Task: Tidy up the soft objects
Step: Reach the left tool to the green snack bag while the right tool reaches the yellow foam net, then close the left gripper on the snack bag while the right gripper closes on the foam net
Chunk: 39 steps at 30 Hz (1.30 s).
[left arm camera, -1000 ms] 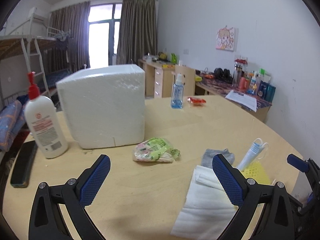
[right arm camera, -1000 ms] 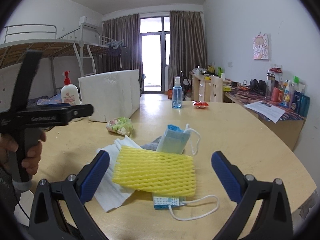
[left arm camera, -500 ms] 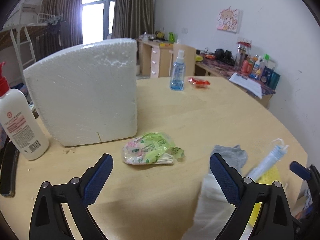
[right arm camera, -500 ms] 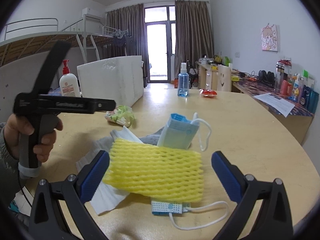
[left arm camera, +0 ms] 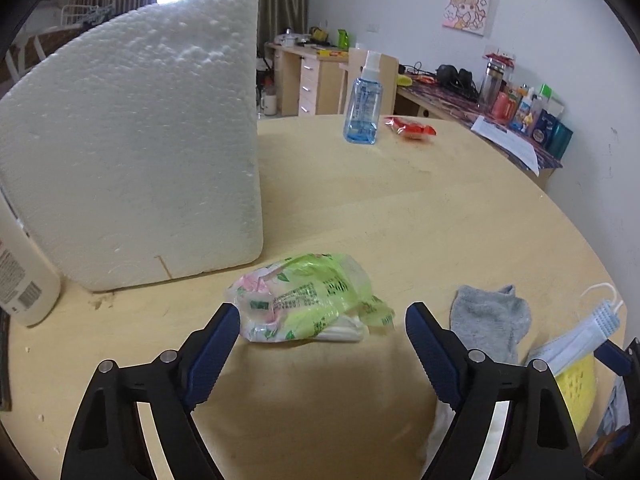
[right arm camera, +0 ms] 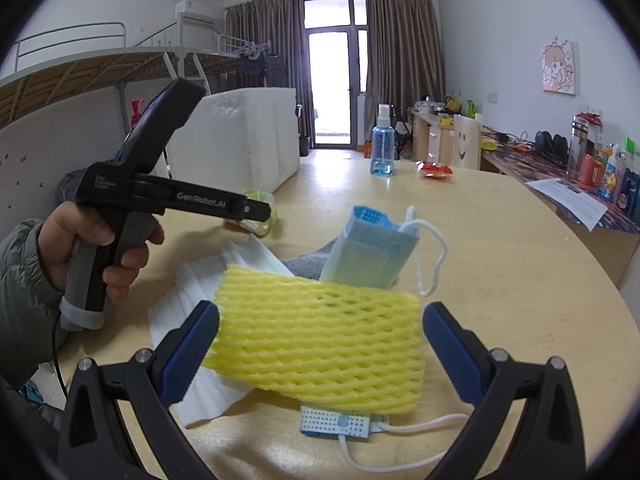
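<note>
A green tissue pack [left arm camera: 308, 300] lies on the round wooden table [left arm camera: 400, 208], in front of the white foam box. My left gripper [left arm camera: 322, 320] points down at it. Its jaws are closing, one on either side of the pack's near end, and the pads do not press on it. From the right wrist view, the left gripper [right arm camera: 260, 210] hangs over the tissue pack [right arm camera: 256, 224]. My right gripper [right arm camera: 320, 312] stands open around a yellow foam net [right arm camera: 320, 340]. The net lies on a pile with a blue face mask [right arm camera: 372, 252], a grey sock [left arm camera: 488, 320] and a white folded sheet [right arm camera: 200, 288].
A tall white foam box [left arm camera: 132, 152] stands at the left, with a lotion bottle [left arm camera: 20, 280] beside it. A blue spray bottle [left arm camera: 362, 116] and a red packet [left arm camera: 410, 130] sit at the far side. A second mask [right arm camera: 340, 424] lies under the net.
My left gripper has moved forward and down to the tissue pack, and its jaws have narrowed. The right gripper has edged closer to the yellow net.
</note>
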{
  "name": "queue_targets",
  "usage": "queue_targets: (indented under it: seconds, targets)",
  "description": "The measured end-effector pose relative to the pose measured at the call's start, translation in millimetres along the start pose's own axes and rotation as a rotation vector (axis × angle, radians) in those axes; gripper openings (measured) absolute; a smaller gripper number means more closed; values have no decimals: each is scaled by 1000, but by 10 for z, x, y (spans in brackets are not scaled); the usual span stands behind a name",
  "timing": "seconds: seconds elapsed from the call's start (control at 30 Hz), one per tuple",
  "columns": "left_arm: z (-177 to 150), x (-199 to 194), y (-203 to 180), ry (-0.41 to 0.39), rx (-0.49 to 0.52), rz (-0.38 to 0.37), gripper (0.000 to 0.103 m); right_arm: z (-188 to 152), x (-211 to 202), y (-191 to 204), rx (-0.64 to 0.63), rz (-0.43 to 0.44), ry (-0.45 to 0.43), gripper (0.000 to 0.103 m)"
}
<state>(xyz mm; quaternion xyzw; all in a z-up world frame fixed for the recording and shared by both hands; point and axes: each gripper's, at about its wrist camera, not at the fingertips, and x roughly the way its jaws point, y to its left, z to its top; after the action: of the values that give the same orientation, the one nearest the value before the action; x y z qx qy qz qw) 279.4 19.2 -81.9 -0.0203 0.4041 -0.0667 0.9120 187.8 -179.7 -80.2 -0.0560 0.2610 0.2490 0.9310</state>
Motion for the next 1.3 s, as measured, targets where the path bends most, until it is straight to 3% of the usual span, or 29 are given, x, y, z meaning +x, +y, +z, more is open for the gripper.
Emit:
queue_targets:
  seconds: [0.07,0.37,0.4,0.6,0.63,0.7,0.8,0.97,1.1,1.3]
  targets:
    - [19,14,3,0,7,-1,83,0,17,-7,-3,12,10,103]
    - [62,208,23,54,18,-31,46,24,78,42,-40,31,41,102]
    - [60,223,27,60,20,-33,38,18,79,53,-46,32,44,99]
    - [55,226,-11,49,48,-48,24,-31,142,94,-61,49,103,77]
    - [52,225,-17,48,51,-47,23,-33,145,94,-60,47,106,75]
    - [54,222,-16,47,52,-48,21,-40,136,91,-58,52,111,59]
    - [73,196,15,40,35,-64,21,-47,122,92,-53,61,120,44]
    - [82,63,-14,-9,46,-81,21,-30,45,103,-50,68,112,22]
    - [88,3,-90,-25,71,-75,21,-9,-46,120,-57,72,91,15]
    - [170,-15,-207,-45,108,-60,21,38,-225,88,-47,86,33,15]
